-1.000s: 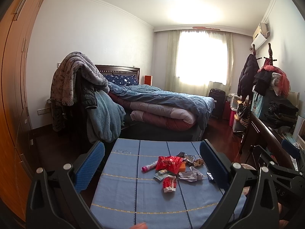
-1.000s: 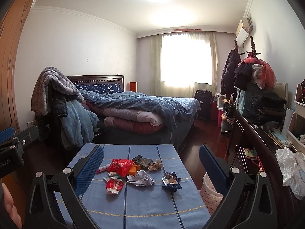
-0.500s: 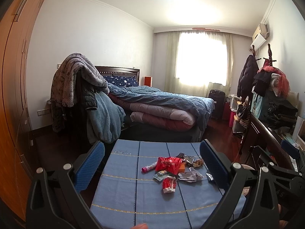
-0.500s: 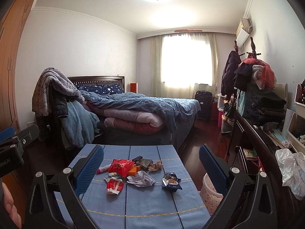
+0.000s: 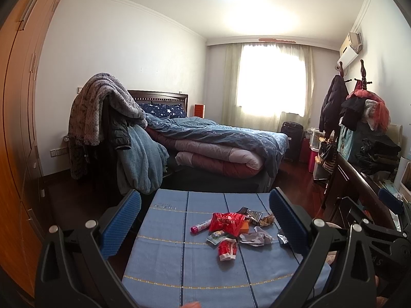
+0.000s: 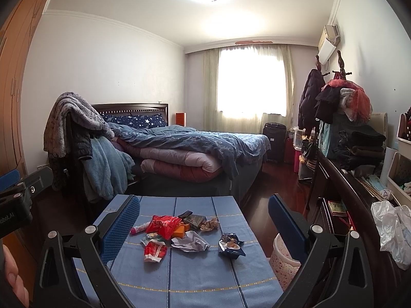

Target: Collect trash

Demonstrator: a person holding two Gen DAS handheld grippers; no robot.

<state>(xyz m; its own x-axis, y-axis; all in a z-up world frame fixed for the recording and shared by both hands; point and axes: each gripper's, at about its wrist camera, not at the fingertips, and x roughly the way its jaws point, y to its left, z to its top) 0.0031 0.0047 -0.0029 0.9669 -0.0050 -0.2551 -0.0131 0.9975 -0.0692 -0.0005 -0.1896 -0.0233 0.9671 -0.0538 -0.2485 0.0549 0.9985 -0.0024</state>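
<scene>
Both sets of fingers spread wide, nothing held: left gripper (image 5: 204, 219), right gripper (image 6: 204, 219), both hovering short of the pile.

Trash sits mid-tabletop on the blue striped cloth tabletop (image 6: 195, 277):
- crinkled red foil snack bag (image 6: 162, 225), largest piece, white lettering on it, not legible
- small red-and-white pouch (image 6: 154, 250), nearest the grippers
- crumpled white paper wrapper (image 6: 189, 241)
- dark blue torn snack packet (image 6: 231, 245), lying apart to the right
- pink-capped white tube (image 6: 138, 229), orange box (image 6: 179, 231), dark flat packets (image 6: 194, 219) behind

Handling, my guess: all light, soft, crushable. Foil is slippery, so pinch a folded edge or bunched middle, not a flat face. Tube may roll; grip across its body.

White speckled waste bin (image 6: 283, 264) stands on the floor just beside the tabletop's right edge, probably the drop target.

Only readable text: "…obot.AI" on the left gripper's body.
</scene>
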